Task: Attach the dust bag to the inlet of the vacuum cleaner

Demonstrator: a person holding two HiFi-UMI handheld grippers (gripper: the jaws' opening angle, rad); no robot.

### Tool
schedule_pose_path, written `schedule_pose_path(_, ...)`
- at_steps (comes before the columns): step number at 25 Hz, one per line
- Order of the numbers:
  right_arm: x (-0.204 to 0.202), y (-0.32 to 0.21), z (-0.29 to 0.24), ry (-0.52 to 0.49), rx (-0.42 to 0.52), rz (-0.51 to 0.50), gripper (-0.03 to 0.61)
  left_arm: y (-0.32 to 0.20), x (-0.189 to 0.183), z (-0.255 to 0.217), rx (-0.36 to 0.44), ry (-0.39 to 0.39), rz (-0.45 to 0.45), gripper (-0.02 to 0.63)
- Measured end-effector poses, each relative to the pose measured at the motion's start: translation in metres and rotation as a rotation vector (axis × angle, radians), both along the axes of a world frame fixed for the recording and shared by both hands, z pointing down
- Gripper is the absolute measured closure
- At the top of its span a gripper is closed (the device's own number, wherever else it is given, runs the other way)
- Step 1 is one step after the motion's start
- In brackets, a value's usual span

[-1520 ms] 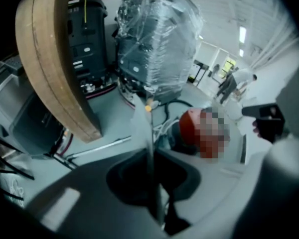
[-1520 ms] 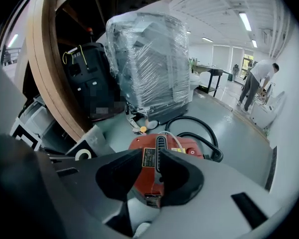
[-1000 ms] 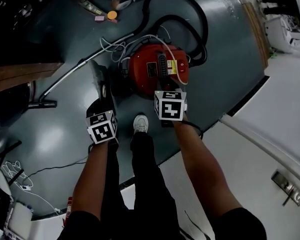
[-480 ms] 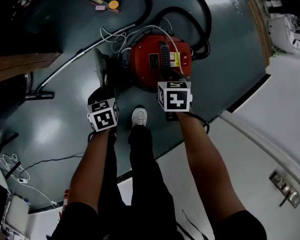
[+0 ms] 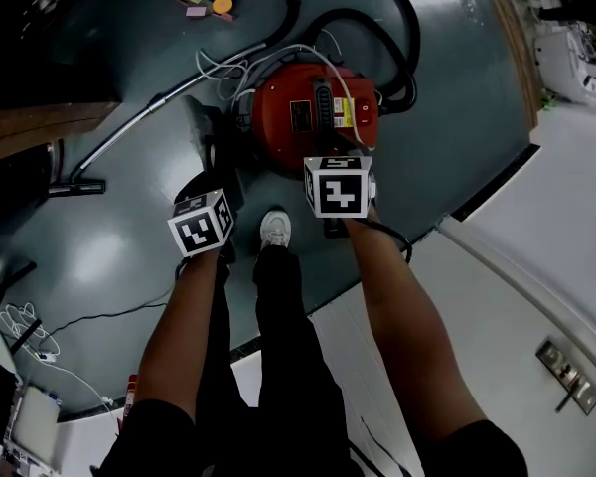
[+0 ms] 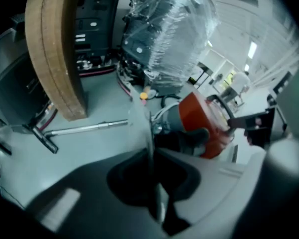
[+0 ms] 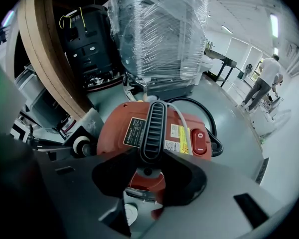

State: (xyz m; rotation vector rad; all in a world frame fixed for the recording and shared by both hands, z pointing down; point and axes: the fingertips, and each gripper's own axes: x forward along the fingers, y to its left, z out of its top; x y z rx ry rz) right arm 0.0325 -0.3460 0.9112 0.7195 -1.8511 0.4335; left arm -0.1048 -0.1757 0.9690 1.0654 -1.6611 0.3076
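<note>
Head view, left claw (image 5: 213, 187): clamped on the dust bag (image 5: 200, 135), a flat grey sheet whose long axis runs toward 12 o'clock.
Head view, vacuum cleaner (image 5: 296, 119): its red body sits on the floor at 2 o'clock from the dust bag, and this claw is the nearer one to its left flank.
Head view, right claw (image 5: 332, 159): at the body's 6 o'clock edge.
Left gripper view, dust bag: seen edge-on, pinched between the jaws, with the red body at 2 o'clock.
Right gripper view, handle (image 7: 152, 128): a black ribbed bar with its near end gripped between the jaws.
Right gripper view, inlet (image 7: 81, 144): probably the round port on the body's 9 o'clock side; the dust bag would have to travel rightward to meet it.
</note>
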Motion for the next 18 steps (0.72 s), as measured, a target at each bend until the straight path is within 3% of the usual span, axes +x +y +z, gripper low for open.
schedule_pose_path(8,0.000,0.000,0.000,-0.005,-0.001,-0.011,0.430,-0.010,0.016,-0.003,-0.044,-0.035,0.098,0.580)
schedule_pose_path(12,0.000,0.001,0.001,-0.007,-0.019,-0.017,0.429,-0.013,0.019,-0.002,-0.071,-0.011,0.115,0.575)
schedule_pose_path(16,0.000,0.001,0.000,-0.010,-0.024,-0.014,0.428,-0.018,0.025,0.000,-0.098,-0.066,0.276,0.577)
schedule_pose_path(18,0.000,0.001,0.000,-0.013,-0.029,-0.014,0.428,-0.019,0.026,0.000,-0.097,-0.049,0.299,0.577)
